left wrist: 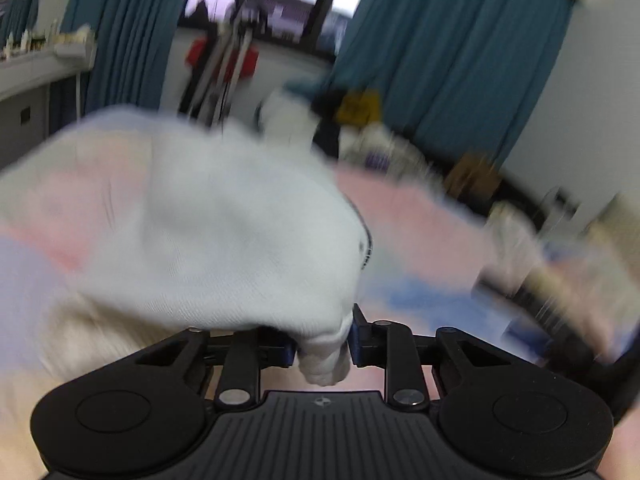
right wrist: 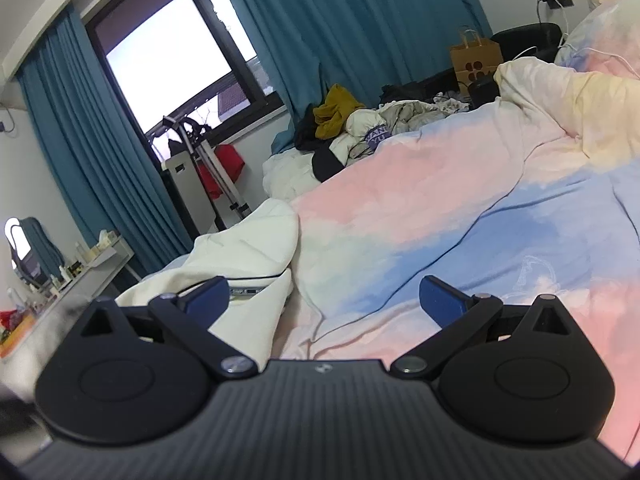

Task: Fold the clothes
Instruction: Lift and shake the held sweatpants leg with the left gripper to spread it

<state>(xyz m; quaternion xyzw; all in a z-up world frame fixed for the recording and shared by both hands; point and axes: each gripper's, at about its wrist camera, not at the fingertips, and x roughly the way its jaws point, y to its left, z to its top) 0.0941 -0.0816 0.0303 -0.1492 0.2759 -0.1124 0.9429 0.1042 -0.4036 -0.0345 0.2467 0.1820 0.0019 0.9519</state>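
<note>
In the left wrist view the left tongs (left wrist: 323,344) are pinched tight on a bunched corner of a white garment (left wrist: 224,232), which billows up and fills the left and centre of the frame; the picture is blurred, so its shape is hard to read. A dark printed edge of the cloth shows at centre right. Behind it, at right, lies the pink and blue bedspread (left wrist: 420,216).

In the right wrist view the right tongs (right wrist: 326,300) stand wide apart with nothing between the blue pads (right wrist: 440,298), low over the bedspread (right wrist: 440,200). A cream-white garment (right wrist: 244,256) lies at the lower left of the frame on the bed's edge, just beside the left pad. At upper centre a heap of clothes (right wrist: 360,124) sits at the far side of the bed, with a brown paper bag (right wrist: 476,60) at upper right and teal curtains (right wrist: 340,28) behind
</note>
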